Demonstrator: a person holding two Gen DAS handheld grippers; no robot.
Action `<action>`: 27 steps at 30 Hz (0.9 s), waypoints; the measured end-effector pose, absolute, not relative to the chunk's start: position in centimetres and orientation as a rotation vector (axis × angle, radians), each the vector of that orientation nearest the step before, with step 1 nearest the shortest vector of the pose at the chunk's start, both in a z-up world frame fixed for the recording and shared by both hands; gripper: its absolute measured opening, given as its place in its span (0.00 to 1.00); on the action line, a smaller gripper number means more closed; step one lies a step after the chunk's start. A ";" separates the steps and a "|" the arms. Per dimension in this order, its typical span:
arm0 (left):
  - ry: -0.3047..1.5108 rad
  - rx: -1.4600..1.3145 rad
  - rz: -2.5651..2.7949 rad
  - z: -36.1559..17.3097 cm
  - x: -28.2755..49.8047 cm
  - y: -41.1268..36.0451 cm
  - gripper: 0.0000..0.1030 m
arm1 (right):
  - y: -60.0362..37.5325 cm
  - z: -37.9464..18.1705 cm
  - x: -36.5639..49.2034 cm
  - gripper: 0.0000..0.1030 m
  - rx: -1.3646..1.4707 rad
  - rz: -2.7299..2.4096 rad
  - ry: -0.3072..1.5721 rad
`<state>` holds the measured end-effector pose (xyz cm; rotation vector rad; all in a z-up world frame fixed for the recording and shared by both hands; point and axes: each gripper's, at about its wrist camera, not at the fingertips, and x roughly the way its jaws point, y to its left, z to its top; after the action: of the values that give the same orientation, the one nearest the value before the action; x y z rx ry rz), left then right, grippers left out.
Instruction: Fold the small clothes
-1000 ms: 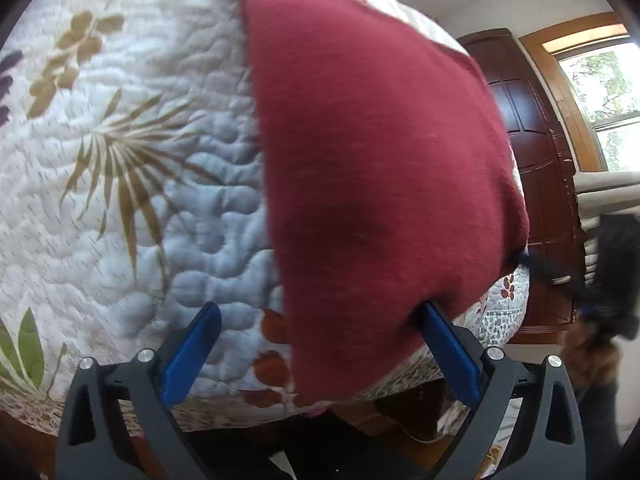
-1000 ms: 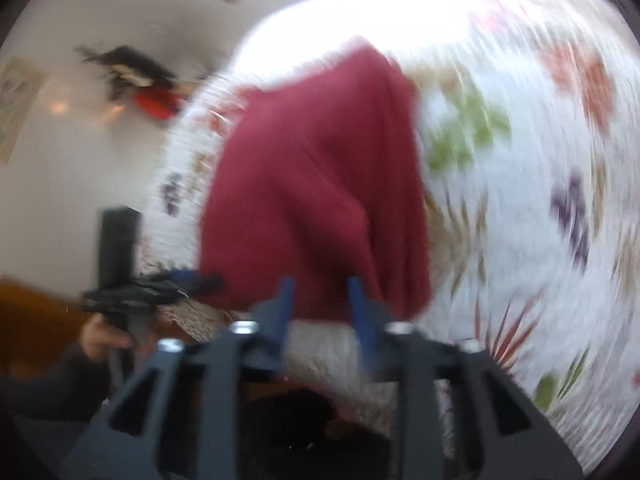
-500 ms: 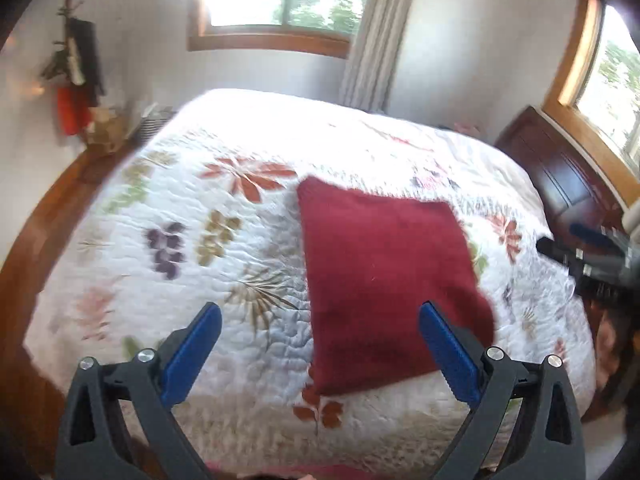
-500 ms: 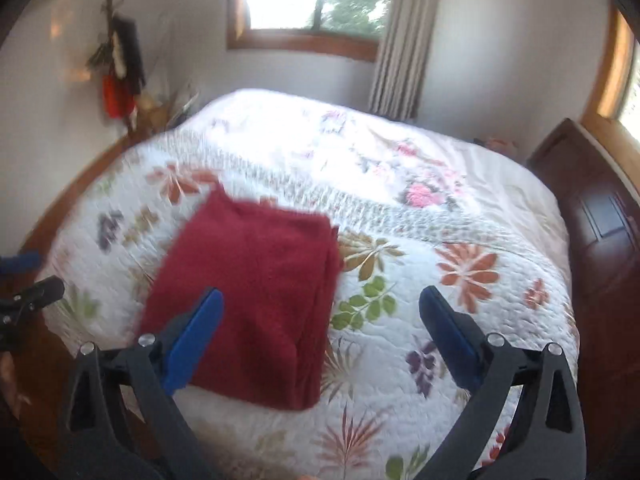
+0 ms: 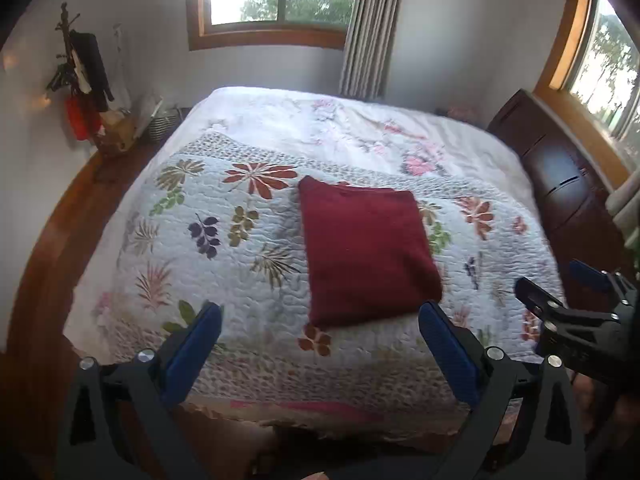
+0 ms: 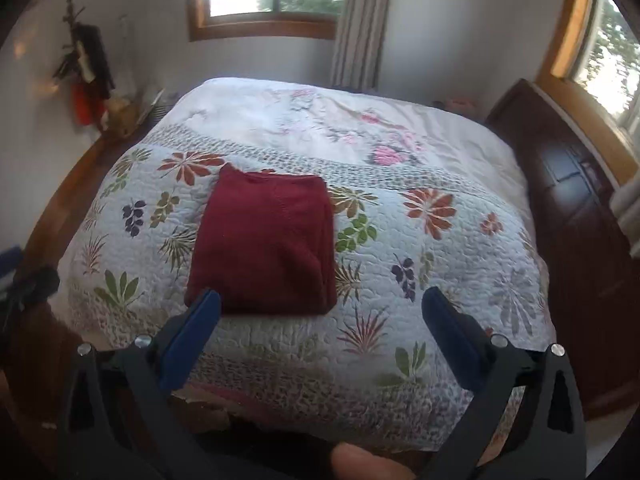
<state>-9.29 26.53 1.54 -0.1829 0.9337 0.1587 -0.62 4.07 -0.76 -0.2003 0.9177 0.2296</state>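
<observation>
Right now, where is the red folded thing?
The folded red garment lies flat on the flowered quilt, near the bed's closest edge. In both wrist views it sits left of centre, beyond the open, empty grippers.

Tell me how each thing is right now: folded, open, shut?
Red cloth: folded into a flat rectangle, lying on the quilt.
Quilt: spread over the bed.
Left gripper: open, empty.
Right gripper: open, empty.
Curtain: hanging beside the window.
</observation>
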 end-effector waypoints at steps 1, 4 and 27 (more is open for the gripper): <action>0.927 -0.189 0.154 1.5 -9.8 26.5 0.96 | 4.2 -0.6 -0.8 0.97 -0.192 0.227 0.927; 0.918 -0.199 0.118 1.8 -10.3 26.8 0.96 | 5.2 -0.2 -1.7 0.97 -0.184 0.218 0.944; 0.913 -0.158 0.064 1.6 -11.0 27.2 0.96 | 7.1 2.9 -6.0 0.97 -0.150 0.148 0.856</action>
<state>-10.98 27.22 1.60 -0.1577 0.9132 0.0637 -5.99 7.08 2.92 -0.1501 0.8559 0.1481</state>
